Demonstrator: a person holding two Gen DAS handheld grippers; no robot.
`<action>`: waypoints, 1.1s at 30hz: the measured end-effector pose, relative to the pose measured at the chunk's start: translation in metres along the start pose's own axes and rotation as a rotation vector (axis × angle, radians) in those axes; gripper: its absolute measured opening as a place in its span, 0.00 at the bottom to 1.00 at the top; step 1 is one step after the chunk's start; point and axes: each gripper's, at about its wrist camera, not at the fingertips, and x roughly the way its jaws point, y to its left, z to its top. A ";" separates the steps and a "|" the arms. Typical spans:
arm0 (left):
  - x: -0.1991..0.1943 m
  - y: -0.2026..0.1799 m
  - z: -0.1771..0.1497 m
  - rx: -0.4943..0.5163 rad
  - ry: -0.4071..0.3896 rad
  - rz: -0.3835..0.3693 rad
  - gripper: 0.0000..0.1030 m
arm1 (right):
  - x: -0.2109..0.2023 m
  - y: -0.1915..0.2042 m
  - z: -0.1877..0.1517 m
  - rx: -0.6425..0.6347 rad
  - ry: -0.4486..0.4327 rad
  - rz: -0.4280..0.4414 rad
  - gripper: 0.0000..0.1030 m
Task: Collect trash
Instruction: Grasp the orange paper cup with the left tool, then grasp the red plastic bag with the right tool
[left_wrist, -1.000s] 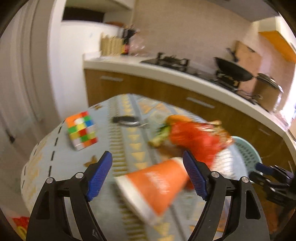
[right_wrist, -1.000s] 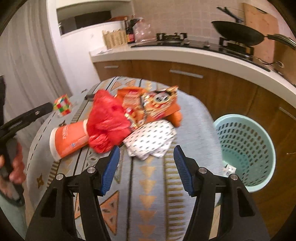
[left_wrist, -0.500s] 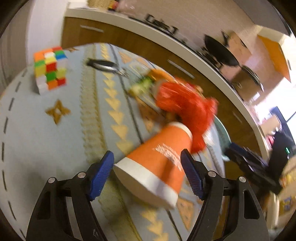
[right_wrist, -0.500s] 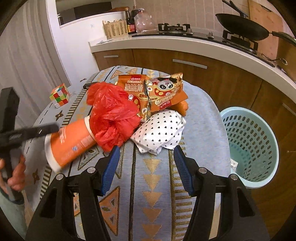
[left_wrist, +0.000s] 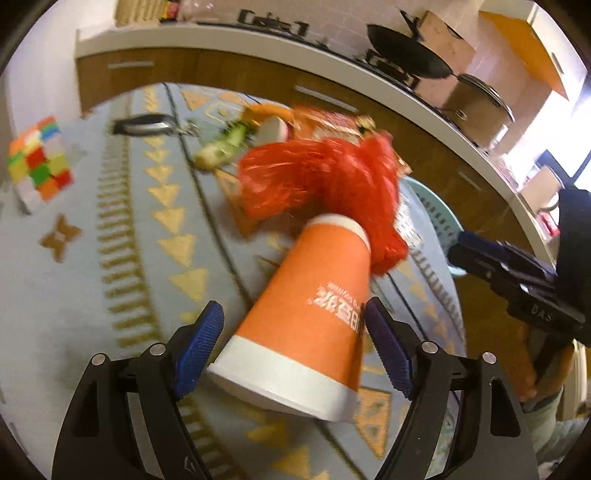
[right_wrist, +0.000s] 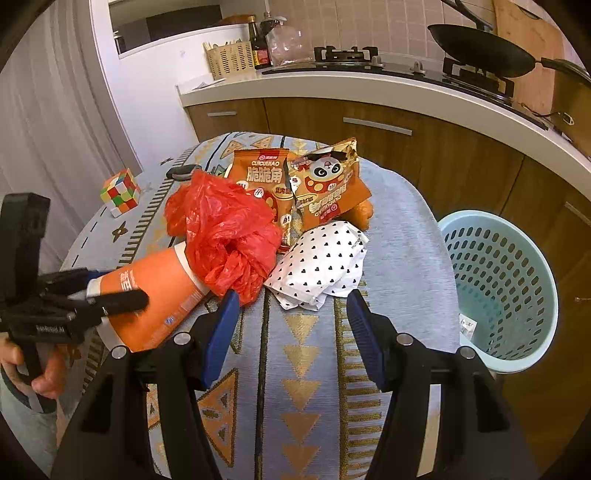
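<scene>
An orange paper cup (left_wrist: 310, 317) lies on its side on the patterned tablecloth, also seen in the right wrist view (right_wrist: 155, 295). My left gripper (left_wrist: 293, 343) is open with its pads on either side of the cup's wide rim end. A red plastic bag (right_wrist: 225, 232) rests against the cup's narrow end (left_wrist: 325, 184). Two orange snack packets (right_wrist: 295, 181) and a white heart-print wrapper (right_wrist: 321, 266) lie behind it. My right gripper (right_wrist: 291, 328) is open and empty, just short of the wrapper.
A light blue mesh basket (right_wrist: 498, 288) stands on the floor right of the table. A Rubik's cube (right_wrist: 120, 192) and a black key fob (left_wrist: 144, 123) lie at the table's left. Kitchen counter with stove and wok runs behind.
My left gripper has moved forward around the cup's rim end, and the cup now sits between its pads. My right gripper has edged slightly toward the wrapper.
</scene>
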 end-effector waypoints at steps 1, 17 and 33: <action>0.005 -0.004 -0.003 0.006 0.012 0.002 0.68 | 0.001 0.000 0.000 -0.001 0.000 0.004 0.55; -0.044 0.007 -0.031 -0.118 -0.156 0.057 0.45 | 0.021 0.047 0.025 -0.092 -0.017 0.082 0.55; -0.072 0.036 -0.029 -0.191 -0.232 0.115 0.45 | 0.072 0.080 0.042 -0.157 0.033 0.053 0.22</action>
